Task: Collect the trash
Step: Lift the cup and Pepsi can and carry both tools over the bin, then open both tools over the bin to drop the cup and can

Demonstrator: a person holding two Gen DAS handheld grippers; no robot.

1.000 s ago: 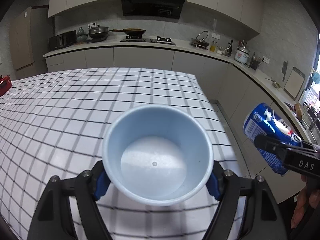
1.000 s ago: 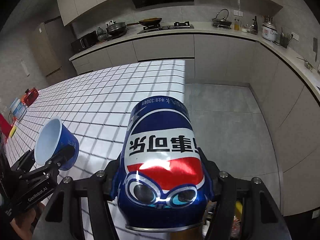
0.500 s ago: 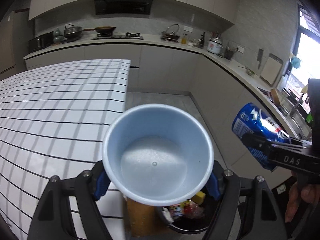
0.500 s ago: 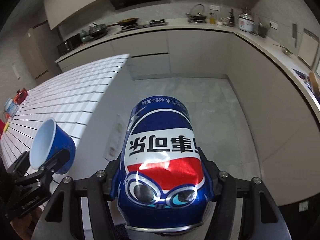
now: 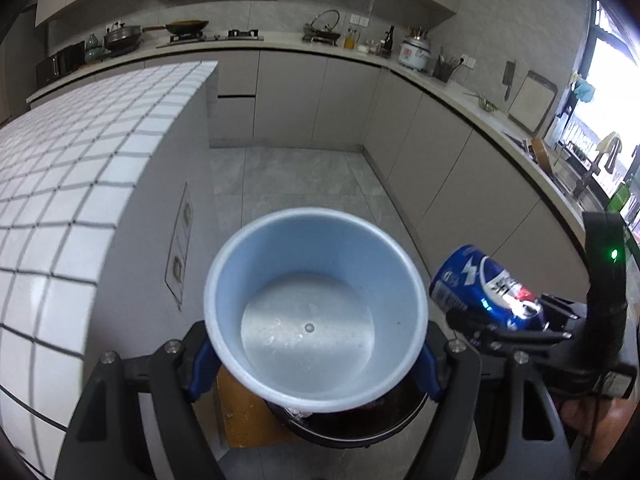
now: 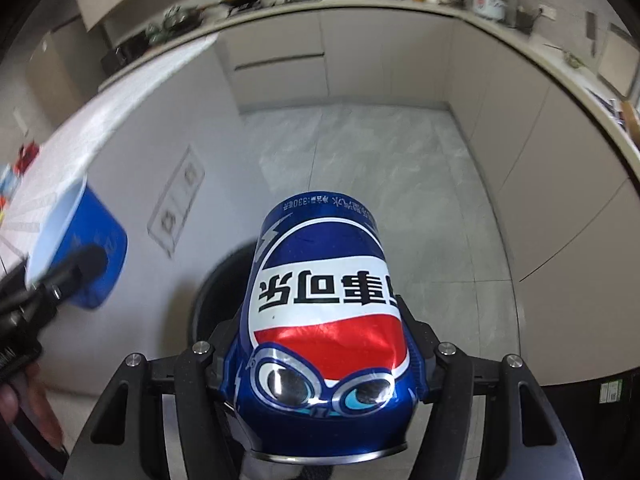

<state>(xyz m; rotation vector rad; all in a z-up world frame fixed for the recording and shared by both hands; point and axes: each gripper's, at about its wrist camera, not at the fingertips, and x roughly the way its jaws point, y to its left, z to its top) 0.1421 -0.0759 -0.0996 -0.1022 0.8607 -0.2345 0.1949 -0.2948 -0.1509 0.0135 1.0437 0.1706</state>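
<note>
Grey kitchen floor fills most of both views now, with the tiled counter (image 5: 76, 184) off to the left and a dark bin (image 5: 352, 428) sitting low right under my tongs.

My left tongs (image 5: 316, 364) are clamped about halfway on a blue paper cup (image 5: 316, 304), pads pressing its sides just below the rim, mouth facing the camera and empty inside. It's light and squashy, so I'd guess any harder squeeze just ovals the wall; low on the body near the stiffer base is the safer hold.

My right tongs (image 6: 320, 364) are closed on a blue cola can (image 6: 324, 312), gripping the lower body with the far end pointing away. Thin aluminium, probably empty and light, slick paint (it already looks a bit crumpled near the pads), so a mid-body grip is fine but it could dent or slip.

Compared with a second ago: both cameras were looking across the counter top then; since then both hands have swung off its edge and dipped toward the bin, which wasn't in the left view at all. Grips haven't changed, same cup, same can, same opening.
</note>
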